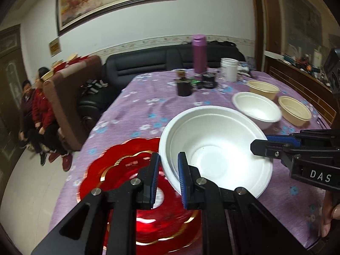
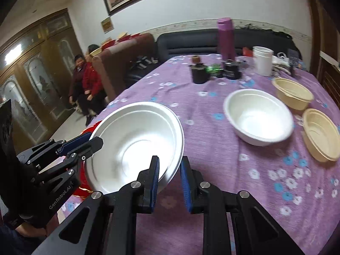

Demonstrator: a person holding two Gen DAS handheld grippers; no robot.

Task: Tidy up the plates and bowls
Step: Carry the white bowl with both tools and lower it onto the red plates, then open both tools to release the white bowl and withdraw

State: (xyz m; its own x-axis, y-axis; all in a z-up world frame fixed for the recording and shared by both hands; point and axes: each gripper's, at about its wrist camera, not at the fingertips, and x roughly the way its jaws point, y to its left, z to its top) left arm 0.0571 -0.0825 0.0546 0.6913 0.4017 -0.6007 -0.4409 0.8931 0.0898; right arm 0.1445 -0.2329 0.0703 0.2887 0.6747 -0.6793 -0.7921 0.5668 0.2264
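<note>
At lower centre, the left gripper (image 1: 169,177) pinches the near rim of a white foam bowl (image 1: 214,148) above a red scalloped plate (image 1: 127,182). The right gripper (image 2: 169,180) clamps its opposite rim. Farther right sit another white bowl (image 2: 258,114) and two beige bowls (image 2: 293,93).

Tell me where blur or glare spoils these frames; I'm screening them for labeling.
Left wrist view: the red plate is smeared by motion blur, with white glare near its lower middle; fisheye bends the room edges. Right wrist view: the far white bowl has a blurred near rim, and the held white bowl shines brightly inside.
</note>
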